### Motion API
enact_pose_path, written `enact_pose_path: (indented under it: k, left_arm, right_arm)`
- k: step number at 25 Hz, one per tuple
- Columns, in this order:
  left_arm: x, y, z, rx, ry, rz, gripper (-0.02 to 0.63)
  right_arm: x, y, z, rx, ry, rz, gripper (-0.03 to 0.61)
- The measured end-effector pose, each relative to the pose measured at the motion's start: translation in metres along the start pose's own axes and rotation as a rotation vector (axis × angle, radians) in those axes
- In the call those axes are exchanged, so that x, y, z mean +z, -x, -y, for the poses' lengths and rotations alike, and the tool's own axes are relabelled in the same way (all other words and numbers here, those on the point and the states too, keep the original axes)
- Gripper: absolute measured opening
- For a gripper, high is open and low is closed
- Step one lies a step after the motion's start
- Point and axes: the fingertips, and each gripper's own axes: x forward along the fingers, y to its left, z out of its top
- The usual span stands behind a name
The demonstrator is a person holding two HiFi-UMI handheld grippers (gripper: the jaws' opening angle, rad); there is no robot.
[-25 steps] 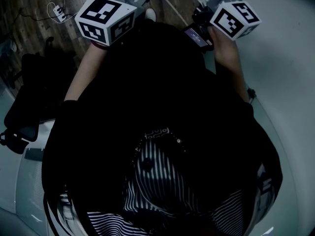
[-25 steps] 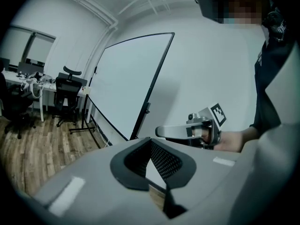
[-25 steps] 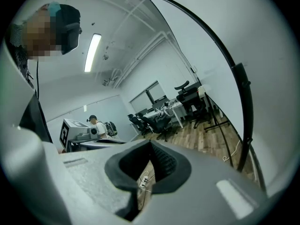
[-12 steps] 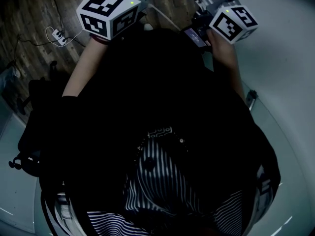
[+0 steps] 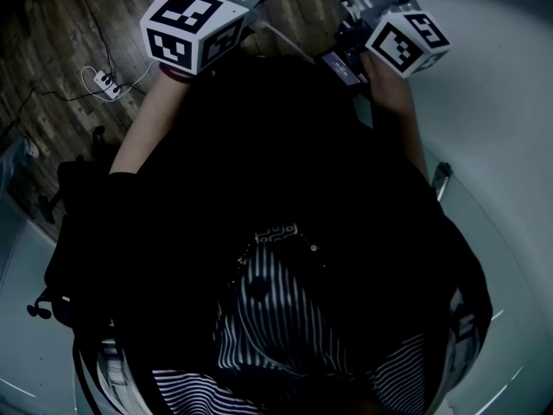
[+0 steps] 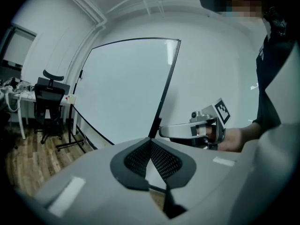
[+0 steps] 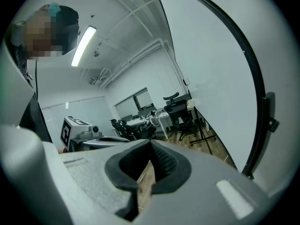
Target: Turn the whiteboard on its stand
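The whiteboard [image 6: 126,88] is a large white panel in a thin black frame, and it stands tilted on its stand ahead of my left gripper [image 6: 151,146]. That gripper is shut with nothing between its pads, a little short of the board's near edge. In the right gripper view the whiteboard [image 7: 220,78] fills the right side, with a black bracket [image 7: 268,111] on its frame. My right gripper [image 7: 150,149] is shut and empty, held beside the board without touching it. In the head view both marker cubes [image 5: 194,26] show at the top above my dark torso.
A black office chair [image 6: 49,95] and a desk [image 6: 18,95] stand at the left on the wood floor. The stand's leg [image 6: 70,144] runs along the floor. A white power strip [image 5: 105,82] lies on the floor. More desks and chairs [image 7: 154,118] stand further back.
In the head view the left gripper's cube has drifted slightly right and up, and the floor at the left has slid down. Both grippers stay shut.
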Motion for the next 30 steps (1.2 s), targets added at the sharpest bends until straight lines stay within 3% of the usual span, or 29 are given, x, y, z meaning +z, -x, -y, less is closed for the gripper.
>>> enact_pose_path:
  k: [7, 11, 16, 20, 24, 30]
  left_arm:
    - [-0.019, 0.016, -0.027, -0.022, 0.021, -0.023, 0.003]
    - [-0.014, 0.018, -0.047, -0.020, 0.027, -0.029, 0.003]
    - [-0.020, -0.015, -0.051, -0.008, 0.002, -0.043, 0.003]
    - [-0.007, -0.054, -0.062, 0.006, -0.002, -0.050, 0.003]
    - [0.003, -0.076, -0.042, -0.005, -0.016, -0.034, 0.003]
    - [0.060, -0.092, -0.032, 0.001, -0.032, 0.035, 0.003]
  right_arm:
    - [-0.013, -0.028, -0.005, -0.036, -0.001, -0.016, 0.000]
    - [0.000, -0.042, 0.000, -0.061, 0.009, 0.000, 0.000]
    - [0.003, -0.035, 0.030, -0.051, 0.014, 0.032, 0.000]
    - [0.022, -0.035, 0.068, -0.042, 0.047, 0.040, 0.000]
    - [0.039, -0.012, 0.078, -0.055, 0.085, 0.067, 0.002]
    - [0.082, 0.004, 0.087, -0.093, 0.121, 0.055, 0.002]
